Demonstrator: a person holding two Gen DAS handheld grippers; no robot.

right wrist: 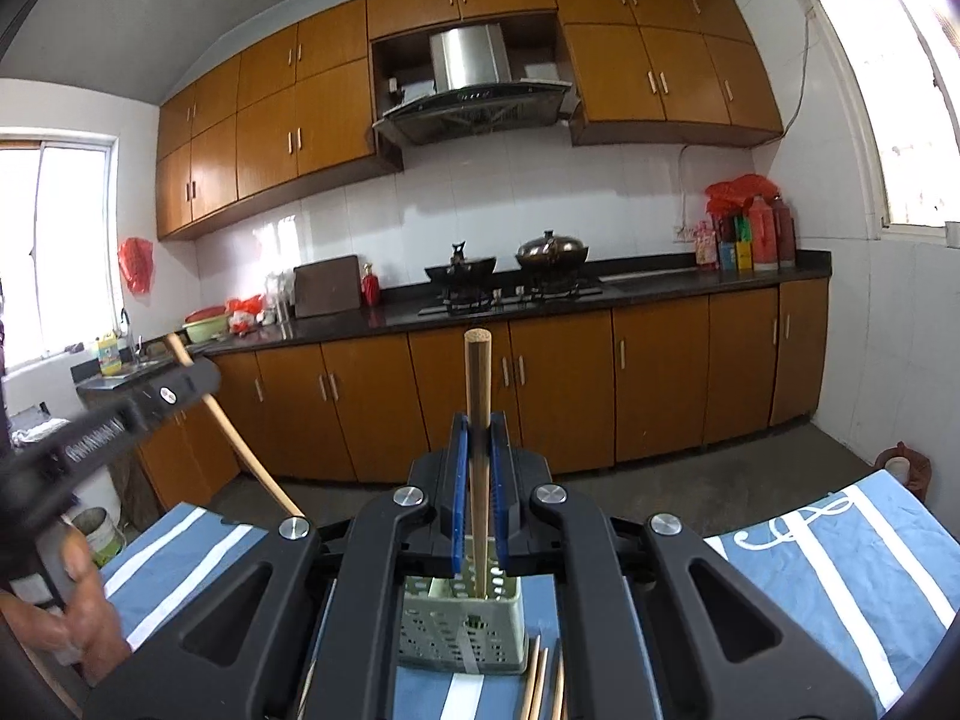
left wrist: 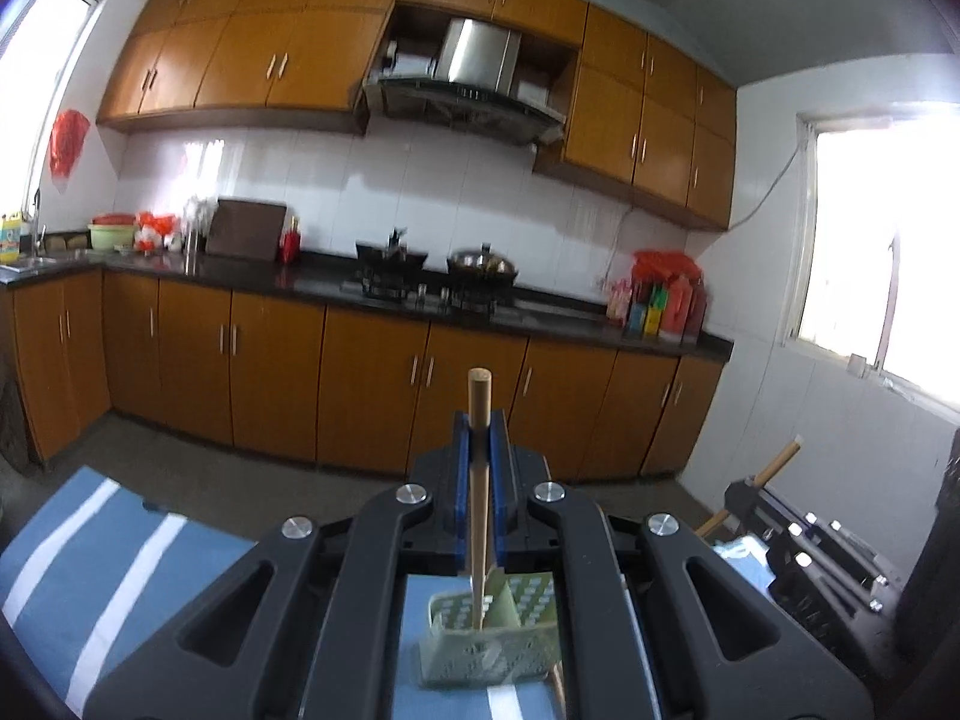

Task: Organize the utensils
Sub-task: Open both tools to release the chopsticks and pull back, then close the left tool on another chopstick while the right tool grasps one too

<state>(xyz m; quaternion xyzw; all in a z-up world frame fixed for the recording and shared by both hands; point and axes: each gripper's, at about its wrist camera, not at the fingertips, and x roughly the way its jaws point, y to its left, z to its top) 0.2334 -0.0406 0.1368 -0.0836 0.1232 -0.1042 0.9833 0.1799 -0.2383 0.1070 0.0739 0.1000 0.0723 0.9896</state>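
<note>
Over the pale green perforated utensil caddy [left wrist: 489,639], each claw grips one wooden chopstick upright, its lower end dipping into a compartment. The left claw [left wrist: 480,438] is clenched on its chopstick [left wrist: 478,516], which enters the caddy's left section beside a divider; the right claw [right wrist: 480,435] is clenched on another chopstick [right wrist: 478,456] reaching into the same caddy [right wrist: 462,630]. Holding the sticks vertical likely lets them drop straight through the narrow openings. More loose chopsticks [right wrist: 540,684] lie just beside the caddy on the blue-and-white striped cloth [right wrist: 840,570] covering the worktop. Each claw's black linkage hides the sticks' lower tips, so whether they touch the caddy floor cannot be told, and the loose sticks are cut off at the frame's bottom edge.
</note>
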